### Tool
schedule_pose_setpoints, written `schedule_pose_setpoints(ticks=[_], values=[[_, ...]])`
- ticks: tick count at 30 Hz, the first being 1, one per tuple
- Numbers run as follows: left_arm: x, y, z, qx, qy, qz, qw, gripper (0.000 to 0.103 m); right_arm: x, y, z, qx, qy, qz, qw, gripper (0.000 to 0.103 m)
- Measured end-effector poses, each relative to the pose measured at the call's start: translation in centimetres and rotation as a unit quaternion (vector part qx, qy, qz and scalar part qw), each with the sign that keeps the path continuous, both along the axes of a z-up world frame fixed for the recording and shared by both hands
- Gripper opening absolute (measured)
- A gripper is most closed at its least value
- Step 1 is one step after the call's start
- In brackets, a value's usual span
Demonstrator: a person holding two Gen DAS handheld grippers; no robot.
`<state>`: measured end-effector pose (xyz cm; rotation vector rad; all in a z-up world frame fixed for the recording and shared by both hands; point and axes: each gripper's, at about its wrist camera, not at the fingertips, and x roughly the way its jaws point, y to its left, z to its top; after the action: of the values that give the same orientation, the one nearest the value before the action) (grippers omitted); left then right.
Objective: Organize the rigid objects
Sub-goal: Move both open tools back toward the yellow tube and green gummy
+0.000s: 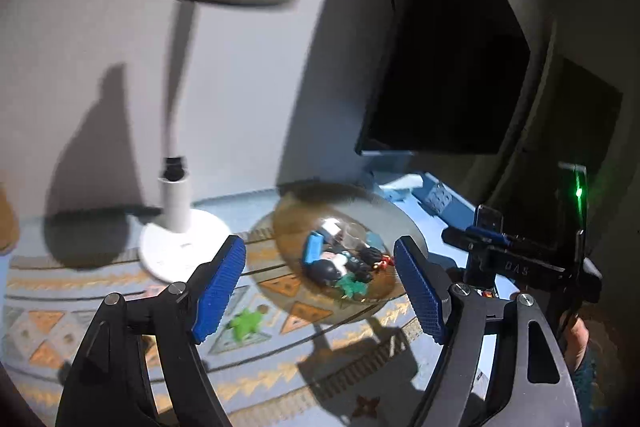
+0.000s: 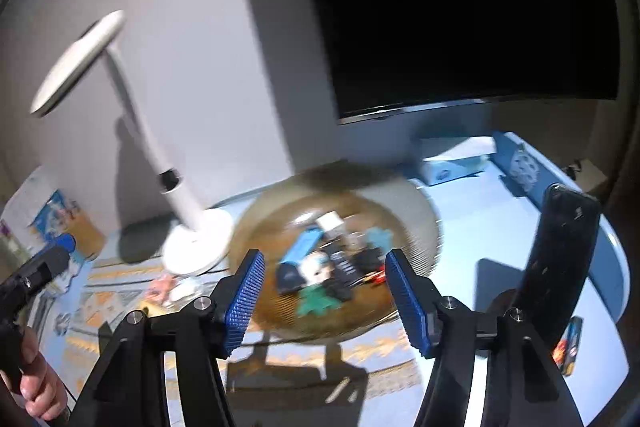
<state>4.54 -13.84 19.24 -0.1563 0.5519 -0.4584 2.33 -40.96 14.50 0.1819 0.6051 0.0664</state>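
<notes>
left hand-held gripper (image 1: 320,285) wide, empty | right hand-held gripper (image 2: 324,297) wide, empty | bowl (image 2: 416,203) beyond, lamp (image 1: 180,247) beside

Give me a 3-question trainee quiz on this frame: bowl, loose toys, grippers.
1. True or false: the left gripper is clamped on a toy.
2. Which piece lies on the patterned mat, outside the bowl? A) green toy B) blue block C) red piece
3. What stands to the left of the bowl in both wrist views?

Key:
1. False: both the left gripper and the right gripper are open, with nothing between the pads.
2. A
3. The white desk lamp.
</notes>
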Motion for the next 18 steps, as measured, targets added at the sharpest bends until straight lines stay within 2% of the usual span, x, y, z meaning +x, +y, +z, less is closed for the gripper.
schedule_pose_setpoints(ticks=[2,6,8,12,16,18], values=[[-1.8,2.2,-0.1,-0.003,-0.005,0.020,0.9998,0.085,-0.9,1.7,-0.5,-0.002,0.000,0.016,1.000,0.061],[-4.2,6.7,-2.3,0.006,0.002,0.075,0.9971,0.087,-1.8,5.4,-3.9,0.013,0.021,0.057,0.998,0.064],[-4.6,8.8,-4.4,0.016,0.020,0.110,0.9936,0.087,-1.8,7.1,-6.1,0.021,0.035,0.072,0.997,0.068],[-4.2,12.6,-10.3,0.033,0.078,0.177,0.9806,0.087,-0.9,10.3,-11.0,0.026,0.067,0.097,0.993,0.069],[-3.4,14.1,-15.1,0.046,0.126,0.197,0.9712,0.087,0.1,12.8,-14.8,0.012,0.093,0.113,0.989,0.069],[-3.5,14.0,-16.5,0.064,0.132,0.200,0.9688,0.087,0.4,13.6,-15.9,-0.002,0.103,0.116,0.988,0.069]])
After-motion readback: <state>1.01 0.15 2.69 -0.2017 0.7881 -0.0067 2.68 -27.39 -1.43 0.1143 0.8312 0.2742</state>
